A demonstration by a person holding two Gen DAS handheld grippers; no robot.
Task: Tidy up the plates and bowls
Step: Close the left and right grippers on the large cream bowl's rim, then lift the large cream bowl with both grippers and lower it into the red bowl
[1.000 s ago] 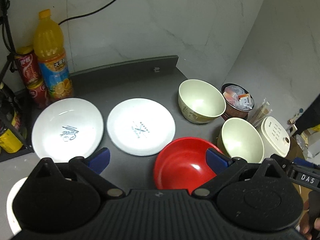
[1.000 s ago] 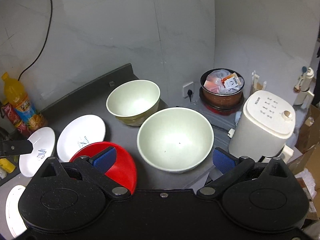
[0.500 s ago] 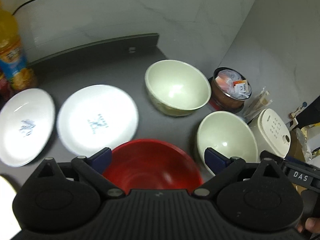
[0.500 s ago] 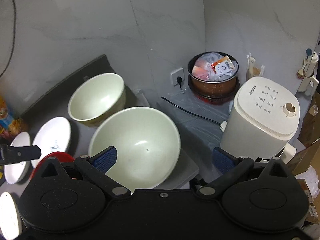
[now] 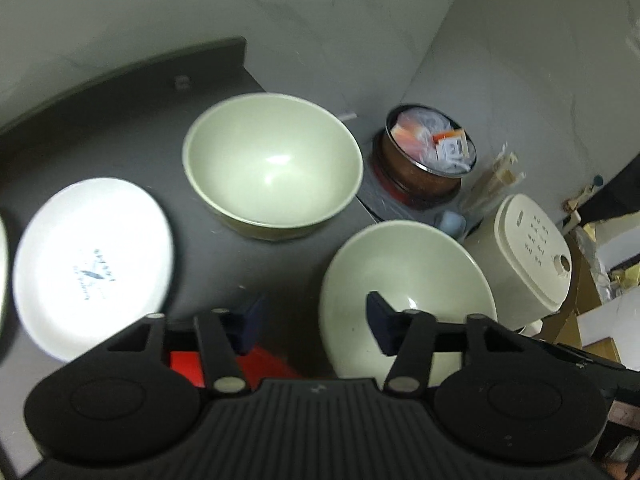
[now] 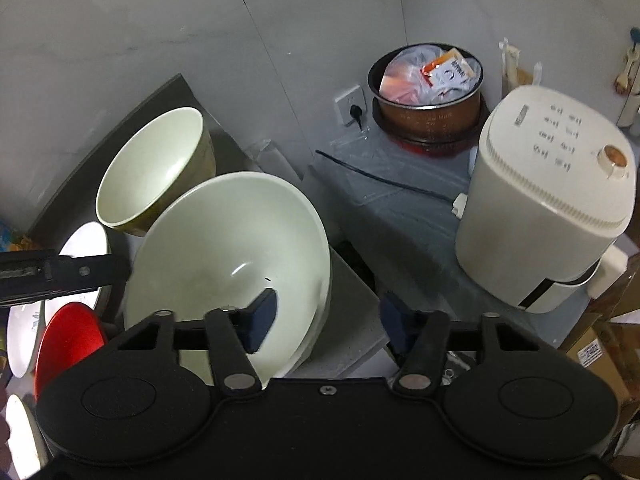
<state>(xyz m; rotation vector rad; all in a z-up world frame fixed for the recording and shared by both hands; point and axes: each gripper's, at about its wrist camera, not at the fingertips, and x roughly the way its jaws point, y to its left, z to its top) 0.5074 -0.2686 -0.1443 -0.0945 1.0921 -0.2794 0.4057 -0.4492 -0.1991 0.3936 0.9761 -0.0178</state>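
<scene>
We see the dark grey table [image 5: 132,120] first, set against pale marbled walls, with the dishes spread across it. Beside its right end stands a cream rice cooker [image 6: 548,184], and behind that a brown inner pot [image 6: 430,92] stuffed with plastic packets.

On the table, the near pale-green bowl [image 6: 224,248] sits at the right edge, with the far pale-green bowl [image 5: 272,164] behind it and slightly to the left, close by it; we cannot tell whether they touch. A white plate [image 5: 88,264] with a small blue print lies left of the bowls, and the red bowl [image 6: 68,340] sits nearest us, mostly hidden under the left gripper in its own view. More white plates show only as slivers at the left edge.

Our right gripper [image 6: 326,320] points down at the near pale-green bowl's right rim: one blue finger is inside the bowl, the other outside past the rim, and the jaws are closing with the wall between them but not yet pressed.

Our left gripper [image 5: 314,322] hangs over the gap between the red bowl and the near pale-green bowl. Its jaws are closing too; its right finger shows against the near bowl's inside, the left against the red one's rim, and we cannot tell that either pad presses on anything.
</scene>
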